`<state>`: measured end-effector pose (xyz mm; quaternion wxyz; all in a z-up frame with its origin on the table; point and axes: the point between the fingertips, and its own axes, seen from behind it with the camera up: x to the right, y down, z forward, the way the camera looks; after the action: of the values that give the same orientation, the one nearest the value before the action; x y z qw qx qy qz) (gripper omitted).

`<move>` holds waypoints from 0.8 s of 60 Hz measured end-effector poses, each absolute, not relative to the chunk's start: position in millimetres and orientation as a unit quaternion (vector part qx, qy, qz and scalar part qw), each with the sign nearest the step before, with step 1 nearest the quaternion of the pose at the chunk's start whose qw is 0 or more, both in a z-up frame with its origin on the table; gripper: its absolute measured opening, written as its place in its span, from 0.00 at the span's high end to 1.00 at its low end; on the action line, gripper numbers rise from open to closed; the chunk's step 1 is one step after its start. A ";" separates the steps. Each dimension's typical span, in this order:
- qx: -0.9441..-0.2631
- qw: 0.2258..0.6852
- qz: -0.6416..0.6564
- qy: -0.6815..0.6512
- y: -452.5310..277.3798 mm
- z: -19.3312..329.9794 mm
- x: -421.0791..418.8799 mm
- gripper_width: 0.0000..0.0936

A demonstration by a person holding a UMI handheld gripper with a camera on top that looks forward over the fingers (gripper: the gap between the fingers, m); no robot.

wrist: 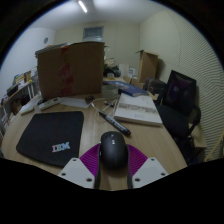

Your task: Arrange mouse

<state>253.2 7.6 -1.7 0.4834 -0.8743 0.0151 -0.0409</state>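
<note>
While the gripper (113,172) hangs low over a wooden desk (85,150), a dark mouse (113,150) sits between its two white fingers (78,172), which stand fairly wide with a gap on either side of the mouse. The mouse rests on a round purple mat (93,155) at the near edge of the desk. Just to its left lies a black mouse pad (52,136) with white lettering. Beyond the mouse are a pen (112,122) and an open notebook (137,108). A large cardboard box (71,68) stands at the back of the desk, and a black office chair (178,100) sits to the right.
</note>
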 end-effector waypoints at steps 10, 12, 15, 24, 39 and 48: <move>-0.839 0.543 -0.027 0.010 2.5 77.4 212.6 0.61; -0.832 0.555 -0.013 0.008 4.0 94.9 195.1 0.61; -0.822 0.569 0.002 0.000 10.5 117.3 166.6 0.61; -0.828 0.558 0.045 -0.028 30.9 112.9 75.0 0.61; -0.878 0.475 0.038 -0.040 53.4 16.7 24.3 0.60; -0.891 0.453 0.018 -0.028 55.6 -2.7 37.0 0.58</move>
<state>37.0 55.6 -2.7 0.4529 -0.8909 -0.0282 0.0184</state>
